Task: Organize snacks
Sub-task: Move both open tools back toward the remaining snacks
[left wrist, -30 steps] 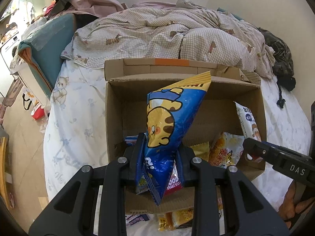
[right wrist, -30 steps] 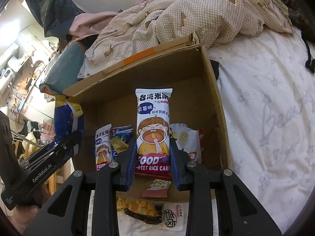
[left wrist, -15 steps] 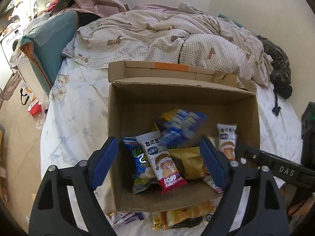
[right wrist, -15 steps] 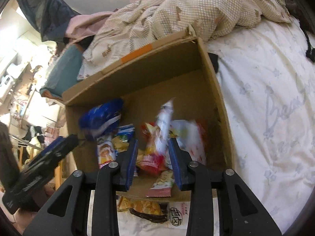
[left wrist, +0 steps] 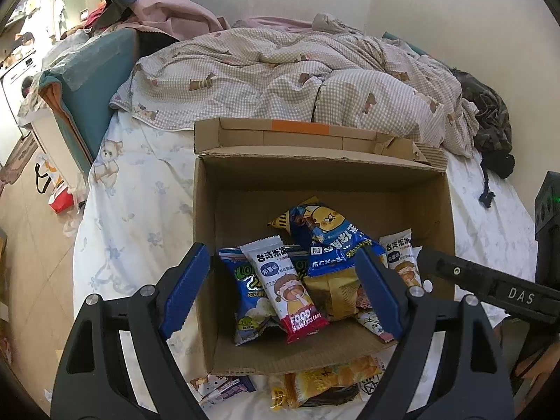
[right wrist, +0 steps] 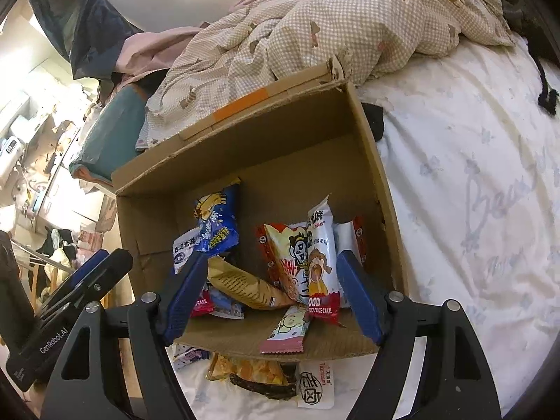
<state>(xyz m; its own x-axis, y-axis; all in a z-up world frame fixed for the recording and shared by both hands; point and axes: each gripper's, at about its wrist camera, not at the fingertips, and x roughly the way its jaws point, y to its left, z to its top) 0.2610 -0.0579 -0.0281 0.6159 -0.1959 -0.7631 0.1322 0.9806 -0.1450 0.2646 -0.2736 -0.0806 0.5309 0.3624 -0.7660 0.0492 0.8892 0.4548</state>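
Left claw [left wrist: 280, 290]: wide, empty, just opened.
Right claw [right wrist: 269, 297]: same.
Orange snack bag [left wrist: 332, 383], lower centre: light, crinkly; pinch its edge.

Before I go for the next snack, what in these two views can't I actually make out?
- Packets in front of the box: left view, partly hidden by its near wall and the left tool.
- Box bottom: both views, covered by snacks.
- Pink packet: right view, small print unreadable.
- Left tool in right view: cut by the edge.
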